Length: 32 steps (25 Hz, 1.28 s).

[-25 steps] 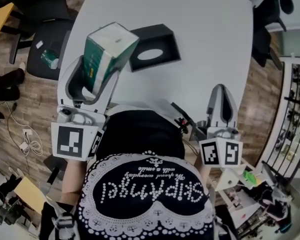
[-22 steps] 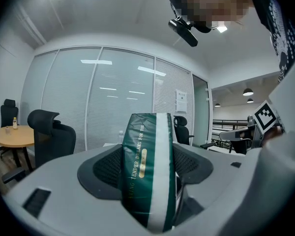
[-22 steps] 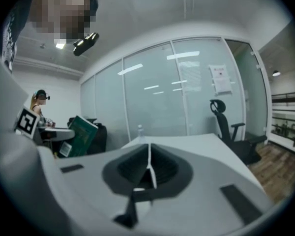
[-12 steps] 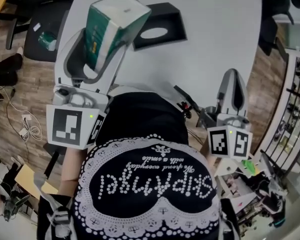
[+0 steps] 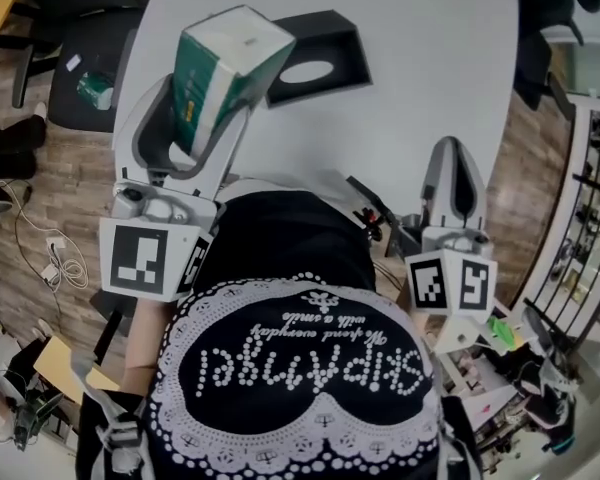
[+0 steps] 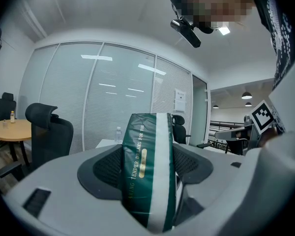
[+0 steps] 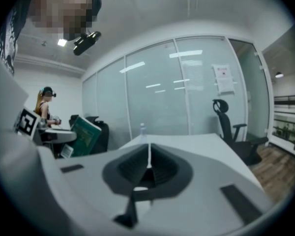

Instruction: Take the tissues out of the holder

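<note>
Tissues (image 5: 225,68), a green pack, sit clamped between the left gripper's (image 5: 208,103) jaws just left of the black holder (image 5: 320,53) on the bench (image 5: 430,68), while the right gripper's (image 5: 453,158) jaws, well right of it, meet empty.

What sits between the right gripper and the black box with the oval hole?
Nothing: the head view shows only bare white table between the right gripper and the black rectangular tissue holder.

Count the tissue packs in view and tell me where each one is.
1. The green tissue pack is clamped in the left gripper, held above the table near the black holder; more could be hidden inside it.
</note>
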Each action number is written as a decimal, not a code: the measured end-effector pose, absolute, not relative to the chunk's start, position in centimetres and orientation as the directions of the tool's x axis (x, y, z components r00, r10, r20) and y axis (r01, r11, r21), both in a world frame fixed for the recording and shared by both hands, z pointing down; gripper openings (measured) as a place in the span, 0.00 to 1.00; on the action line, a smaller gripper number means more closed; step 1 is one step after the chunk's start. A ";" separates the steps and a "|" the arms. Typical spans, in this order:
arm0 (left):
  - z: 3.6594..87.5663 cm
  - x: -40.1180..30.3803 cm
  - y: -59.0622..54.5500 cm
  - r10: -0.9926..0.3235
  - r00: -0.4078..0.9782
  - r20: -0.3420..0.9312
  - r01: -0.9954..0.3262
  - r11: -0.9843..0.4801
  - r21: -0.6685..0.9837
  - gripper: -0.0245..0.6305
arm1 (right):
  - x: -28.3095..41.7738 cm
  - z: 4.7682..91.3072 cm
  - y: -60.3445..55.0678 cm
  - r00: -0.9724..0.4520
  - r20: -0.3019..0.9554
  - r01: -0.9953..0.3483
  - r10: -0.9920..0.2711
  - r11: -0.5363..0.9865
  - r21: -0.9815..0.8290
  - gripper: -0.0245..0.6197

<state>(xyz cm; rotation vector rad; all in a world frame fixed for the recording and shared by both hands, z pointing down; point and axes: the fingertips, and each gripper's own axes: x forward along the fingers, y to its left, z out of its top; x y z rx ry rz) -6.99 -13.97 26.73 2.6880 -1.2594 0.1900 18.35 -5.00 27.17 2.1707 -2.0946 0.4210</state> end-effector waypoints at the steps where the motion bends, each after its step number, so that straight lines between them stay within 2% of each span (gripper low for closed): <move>1: 26.8 -7.0 -14.0 -0.749 0.636 0.186 -0.771 -0.630 0.097 0.54 | 18.2 27.2 -5.0 0.016 0.263 -0.991 -0.965 -0.050 -0.123 0.09; 32: 26.7 -7.8 -14.4 -0.765 0.615 0.192 -0.787 -0.610 0.093 0.54 | 17.8 27.3 -5.8 0.002 0.244 -0.992 -0.970 -0.032 -0.118 0.09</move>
